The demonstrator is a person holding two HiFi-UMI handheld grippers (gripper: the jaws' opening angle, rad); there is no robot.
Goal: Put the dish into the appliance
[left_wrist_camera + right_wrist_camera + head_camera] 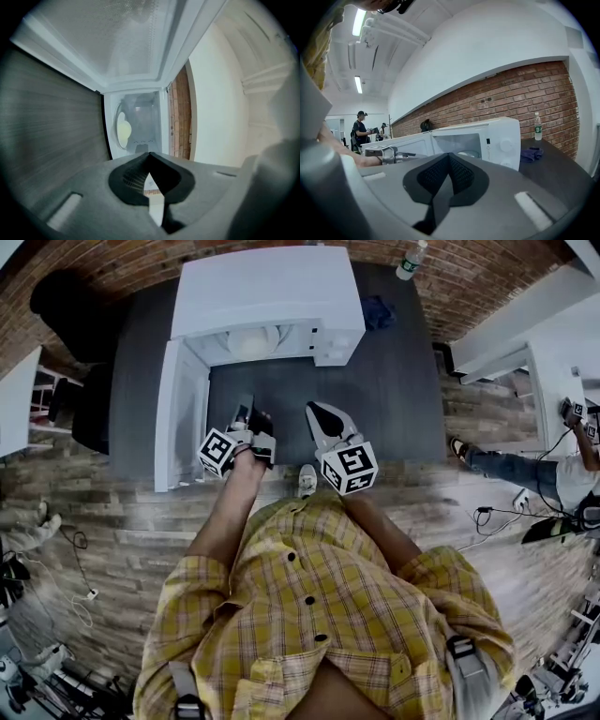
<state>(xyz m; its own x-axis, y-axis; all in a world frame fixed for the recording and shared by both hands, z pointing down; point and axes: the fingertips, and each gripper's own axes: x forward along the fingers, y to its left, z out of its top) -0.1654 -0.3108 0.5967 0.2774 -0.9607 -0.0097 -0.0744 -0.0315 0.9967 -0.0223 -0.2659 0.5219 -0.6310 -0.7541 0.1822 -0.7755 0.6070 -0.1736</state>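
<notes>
A white microwave (267,296) stands on the dark table (394,399) with its door (183,413) swung open to the left. A pale round dish (251,341) lies inside the cavity; it also shows in the left gripper view as a dish (123,131) and partly in the right gripper view as a dish (468,153). My left gripper (253,418) hovers in front of the opening, beside the door, its jaws shut with nothing between them (149,153). My right gripper (319,413) hangs over the table to its right, shut and empty (449,154).
A water bottle (410,259) and a blue cloth (378,312) sit on the table right of the microwave. A black chair (66,306) stands at the far left. A brick wall runs behind. A person's leg (506,470) shows at the right.
</notes>
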